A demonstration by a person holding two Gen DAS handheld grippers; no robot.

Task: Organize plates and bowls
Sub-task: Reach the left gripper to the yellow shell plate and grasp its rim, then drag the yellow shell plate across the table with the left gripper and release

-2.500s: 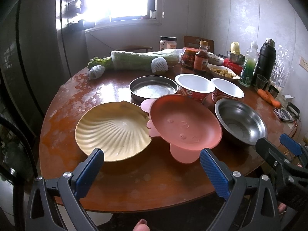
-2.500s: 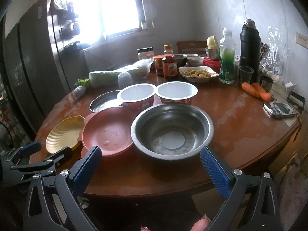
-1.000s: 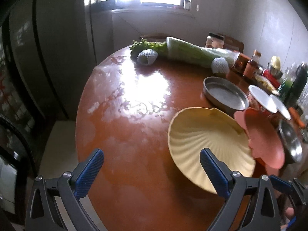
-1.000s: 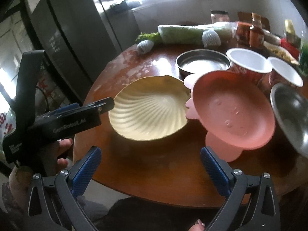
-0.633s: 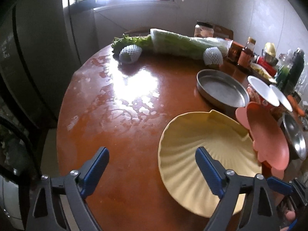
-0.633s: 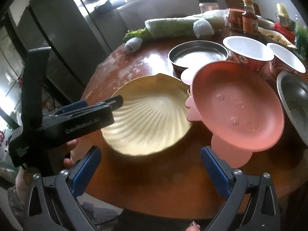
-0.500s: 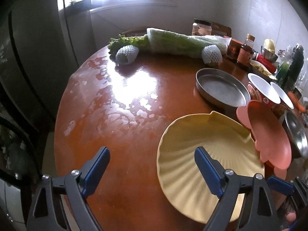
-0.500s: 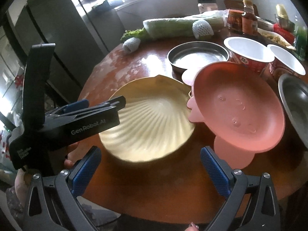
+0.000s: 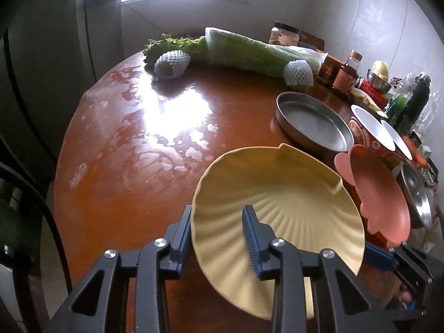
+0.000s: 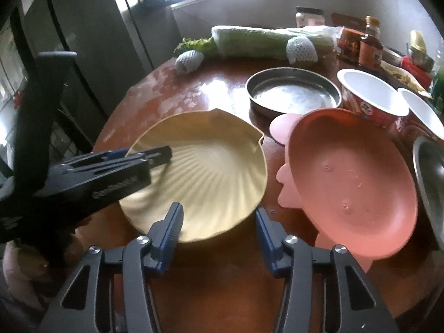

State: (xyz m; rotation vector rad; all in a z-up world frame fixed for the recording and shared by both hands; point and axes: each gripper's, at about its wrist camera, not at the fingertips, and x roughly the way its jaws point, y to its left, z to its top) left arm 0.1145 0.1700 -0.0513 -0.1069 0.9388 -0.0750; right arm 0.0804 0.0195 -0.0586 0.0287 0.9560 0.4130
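I have the left tool (image 9: 217, 229) closing across the near rim of the pale yellow shell-shaped plate (image 9: 291, 208) on the brown round counter (image 9: 133, 144); the right tool (image 10: 219, 223) narrows at its front edge, grip unclear. I should lift level, clear of the pink plate (image 10: 352, 183). Both tools gaped wide a second ago.

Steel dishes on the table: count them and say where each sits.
2: a round steel pan behind the yellow shell plate, and a steel bowl at the right edge, beyond the pink plate. Others may be hidden.
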